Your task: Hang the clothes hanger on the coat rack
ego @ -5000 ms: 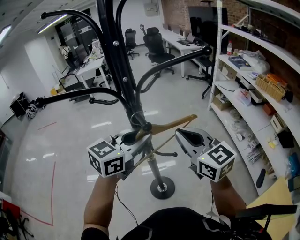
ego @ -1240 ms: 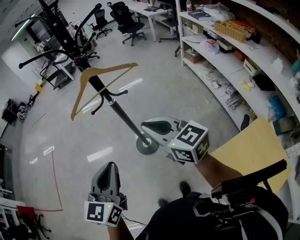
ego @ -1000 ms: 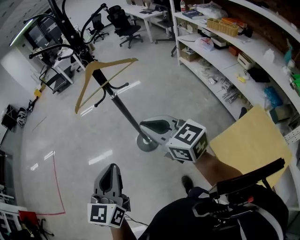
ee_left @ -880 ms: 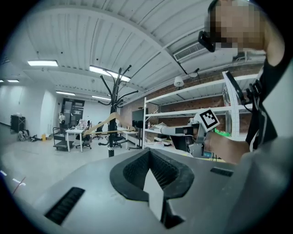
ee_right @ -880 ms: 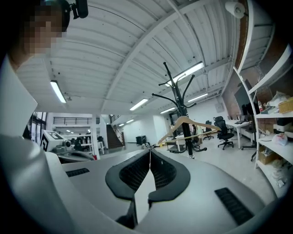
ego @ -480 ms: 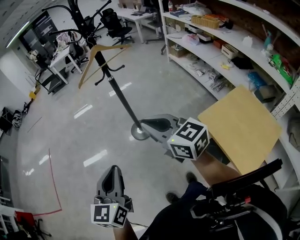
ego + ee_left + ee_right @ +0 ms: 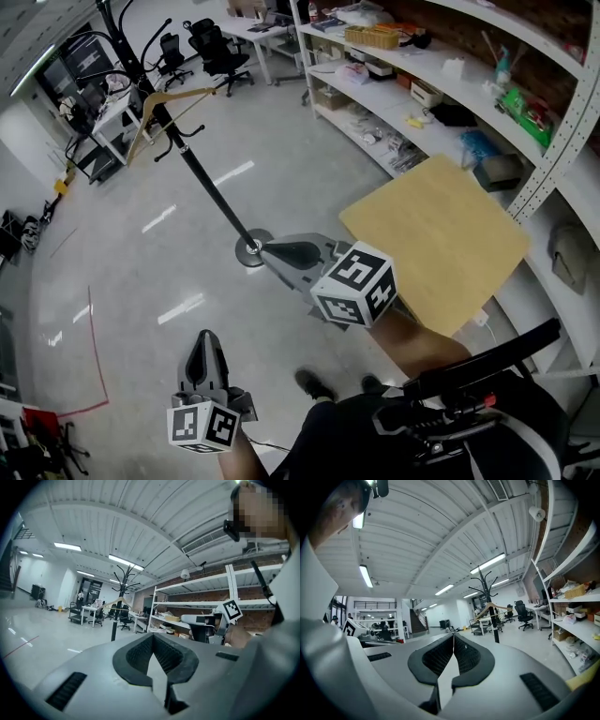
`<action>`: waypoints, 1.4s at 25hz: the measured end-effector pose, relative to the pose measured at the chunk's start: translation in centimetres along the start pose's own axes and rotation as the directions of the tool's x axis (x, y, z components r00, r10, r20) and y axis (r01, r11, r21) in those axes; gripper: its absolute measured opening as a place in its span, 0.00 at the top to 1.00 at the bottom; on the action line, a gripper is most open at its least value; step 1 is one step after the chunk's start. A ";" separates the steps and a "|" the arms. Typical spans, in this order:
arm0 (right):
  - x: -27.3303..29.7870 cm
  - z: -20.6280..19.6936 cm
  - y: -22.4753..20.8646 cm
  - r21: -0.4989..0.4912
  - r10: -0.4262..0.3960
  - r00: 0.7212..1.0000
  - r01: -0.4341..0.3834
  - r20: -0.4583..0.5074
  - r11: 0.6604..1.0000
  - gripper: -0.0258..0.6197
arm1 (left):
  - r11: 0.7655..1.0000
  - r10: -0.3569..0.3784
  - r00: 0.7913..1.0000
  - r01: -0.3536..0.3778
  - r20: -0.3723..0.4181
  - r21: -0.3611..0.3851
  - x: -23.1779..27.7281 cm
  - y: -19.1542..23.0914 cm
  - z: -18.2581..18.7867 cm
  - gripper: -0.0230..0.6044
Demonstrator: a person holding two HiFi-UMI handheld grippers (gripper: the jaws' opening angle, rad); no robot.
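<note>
A wooden clothes hanger [image 7: 173, 101] hangs on the black coat rack [image 7: 202, 186] at the upper left of the head view, well away from both grippers. The rack's round base [image 7: 251, 248] lies just beyond the tip of my right gripper [image 7: 270, 251], which is shut and empty. Low on the left, my left gripper [image 7: 204, 339] is also shut with nothing in it. From the left gripper view the rack [image 7: 115, 620] and the hanger [image 7: 112, 603] are small and distant beyond the jaws. The right gripper view shows the hanger [image 7: 490, 607] on the rack [image 7: 492, 620] too.
A tan wooden board [image 7: 436, 234] lies to the right, beside white shelves [image 7: 441, 89] with several boxes and items. Office chairs [image 7: 214, 45] and desks stand at the far end. Red tape [image 7: 90, 349] marks the glossy floor at the left.
Both grippers, still shut, have drawn back from the coat rack, which now looks smaller and farther at the upper left. The hanger stays on the rack. The tan board has come further into view.
</note>
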State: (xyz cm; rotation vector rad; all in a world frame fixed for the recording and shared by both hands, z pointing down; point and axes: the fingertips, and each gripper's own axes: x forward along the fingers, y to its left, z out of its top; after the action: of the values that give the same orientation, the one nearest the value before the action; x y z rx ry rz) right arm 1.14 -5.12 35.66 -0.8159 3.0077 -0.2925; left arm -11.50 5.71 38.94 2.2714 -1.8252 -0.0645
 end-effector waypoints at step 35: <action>-14.8 -2.8 15.6 -0.058 -0.057 0.998 0.055 -0.031 0.997 0.95 | 0.991 -0.083 0.997 0.083 0.000 0.109 -15.2 -8.5 -1.7 0.96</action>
State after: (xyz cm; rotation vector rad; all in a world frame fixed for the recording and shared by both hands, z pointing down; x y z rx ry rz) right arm 5.96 15.97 35.02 -0.9104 3.0406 -0.2239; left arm -6.49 22.37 37.22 2.4231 -1.7768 0.0173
